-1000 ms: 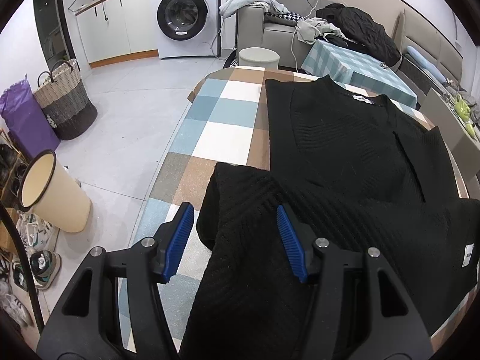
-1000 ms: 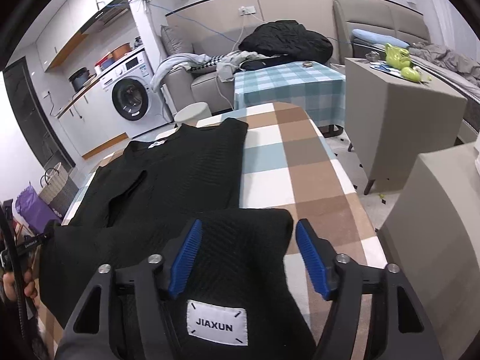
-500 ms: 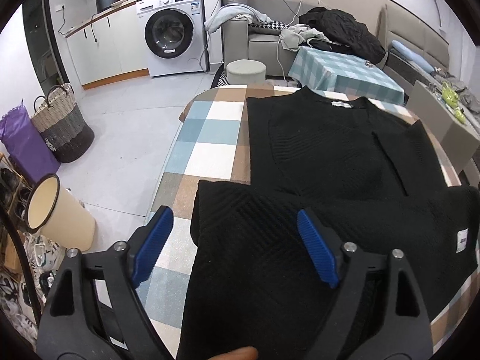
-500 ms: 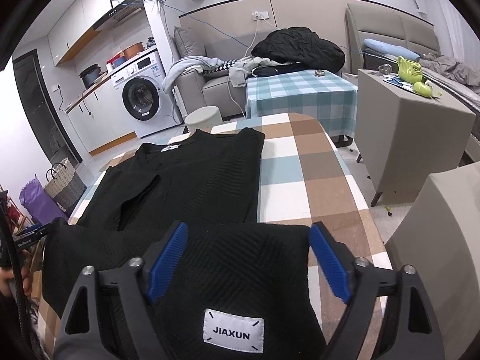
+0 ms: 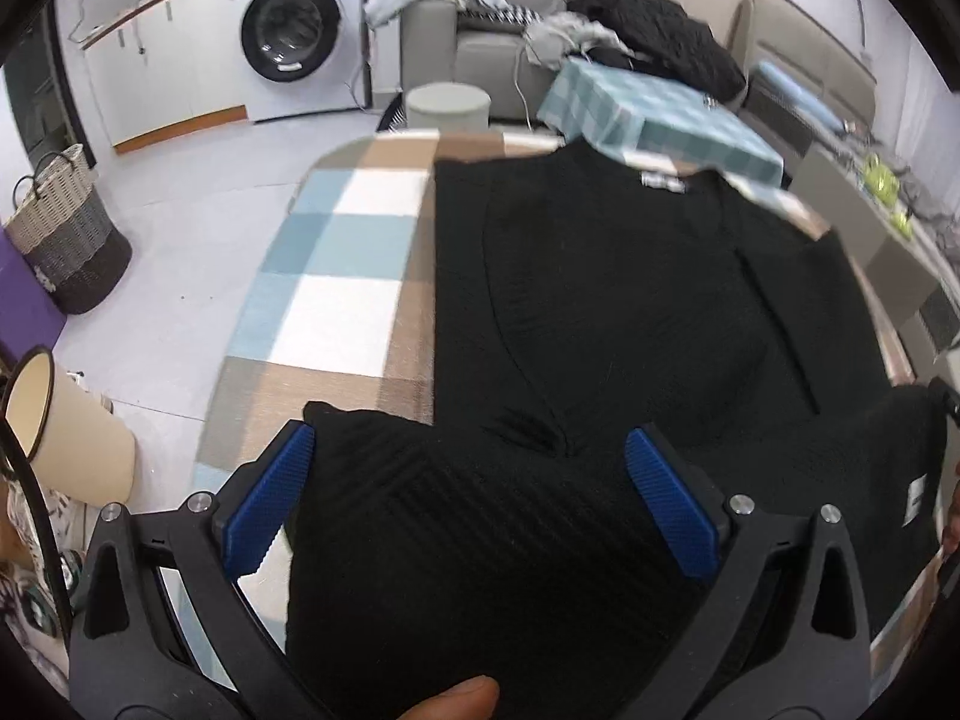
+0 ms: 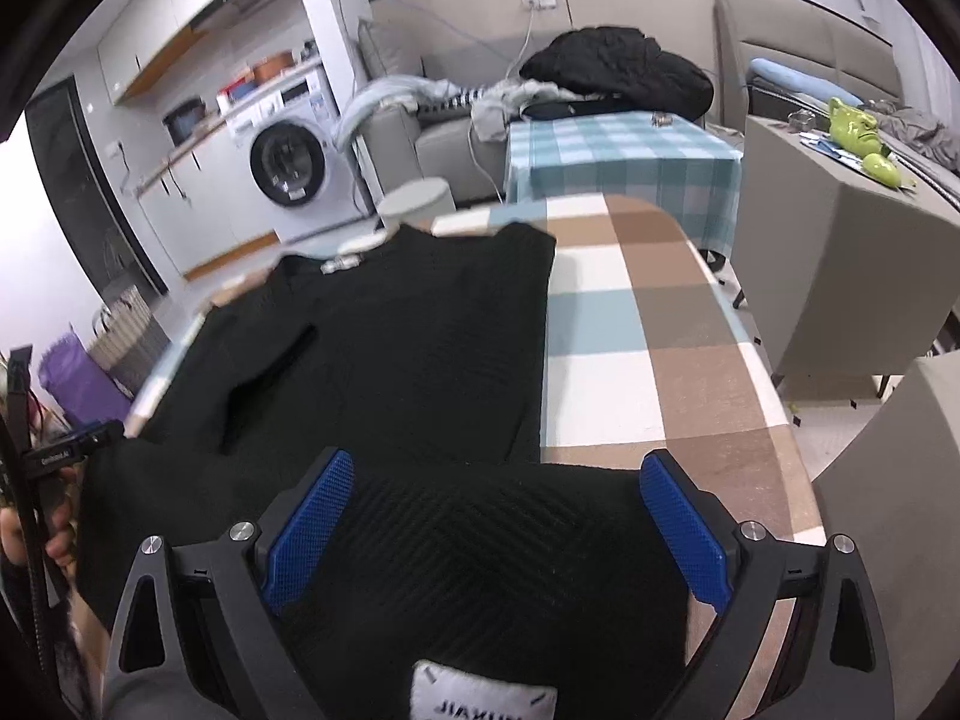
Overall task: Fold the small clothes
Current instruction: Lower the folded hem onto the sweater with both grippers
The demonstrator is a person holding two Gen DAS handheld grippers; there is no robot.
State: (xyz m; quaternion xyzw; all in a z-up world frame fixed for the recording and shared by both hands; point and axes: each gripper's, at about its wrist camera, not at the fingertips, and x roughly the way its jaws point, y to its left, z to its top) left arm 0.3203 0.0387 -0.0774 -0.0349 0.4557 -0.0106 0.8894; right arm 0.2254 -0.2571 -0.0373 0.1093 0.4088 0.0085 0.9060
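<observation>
We see the black sweater (image 5: 600, 312) spread across the checked table (image 5: 336, 252), its hem folded up at the near edge. Our left gripper (image 5: 468, 480) and right gripper (image 6: 492, 492) are opening wide over that fold, gripping nothing.

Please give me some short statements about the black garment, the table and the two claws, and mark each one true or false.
1. The black knitted garment lies on a checked tablecloth. True.
2. The left claw is clamped shut. False: its jaws are opening, the folded knit lying loose between them.
3. A white label shows near the right claw. True.
4. The garment is red. False: it is black.
5. A washing machine stands behind. True.
</observation>
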